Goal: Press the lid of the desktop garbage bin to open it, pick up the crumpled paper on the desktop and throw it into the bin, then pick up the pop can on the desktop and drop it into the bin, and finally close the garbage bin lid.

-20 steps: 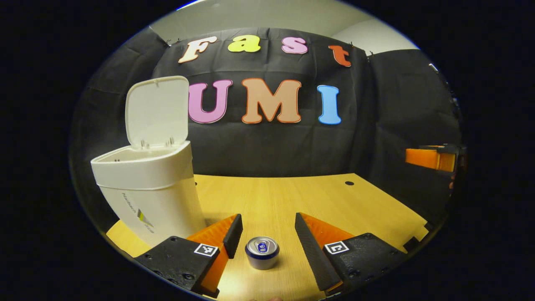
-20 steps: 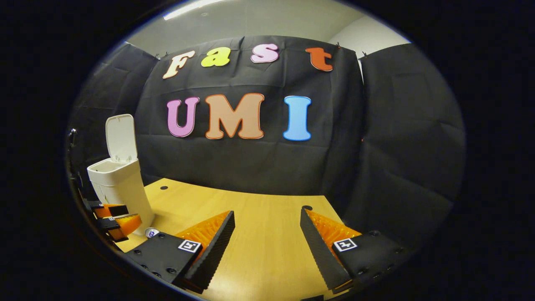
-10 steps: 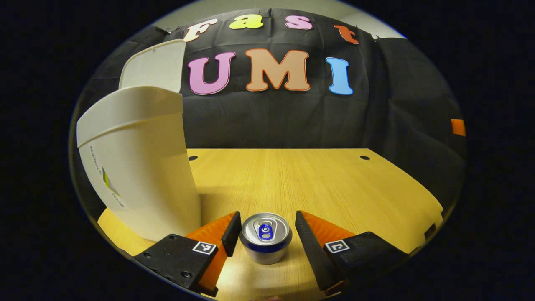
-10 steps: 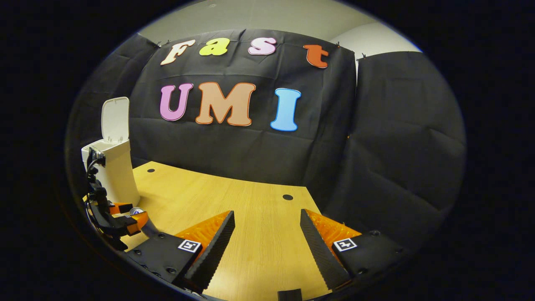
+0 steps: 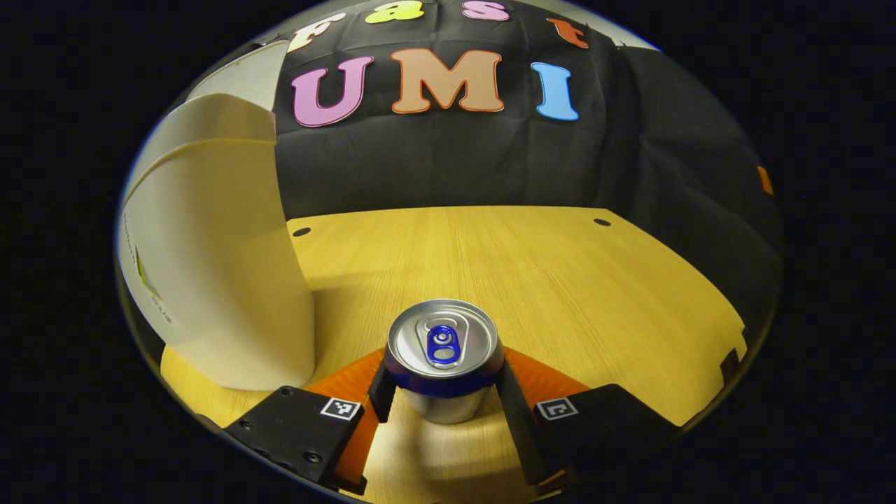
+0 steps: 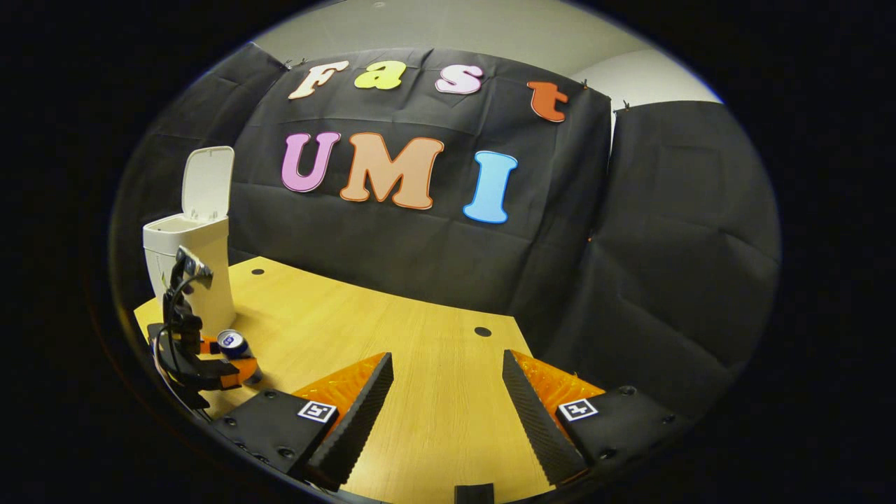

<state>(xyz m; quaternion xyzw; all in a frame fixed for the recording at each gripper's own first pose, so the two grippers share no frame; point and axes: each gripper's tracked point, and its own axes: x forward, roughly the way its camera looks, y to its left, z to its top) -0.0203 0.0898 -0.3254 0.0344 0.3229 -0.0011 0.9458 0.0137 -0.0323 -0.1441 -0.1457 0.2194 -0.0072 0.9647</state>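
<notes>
Pop can grasped beside the open bin

The left hand-held gripper (image 5: 442,399) pinched the upright pop can (image 5: 443,357) on the bench (image 5: 560,280); right hand-held gripper (image 6: 448,392) gaped empty. Next, likely, a lift over the garbage bin (image 5: 210,266).

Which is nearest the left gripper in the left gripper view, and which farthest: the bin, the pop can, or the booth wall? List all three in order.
1. pop can: between the fingers of the left gripper, upright on the table.
2. bin: just left of the can, on the table, lid up.
3. booth wall: beyond the table's far edge.
</notes>
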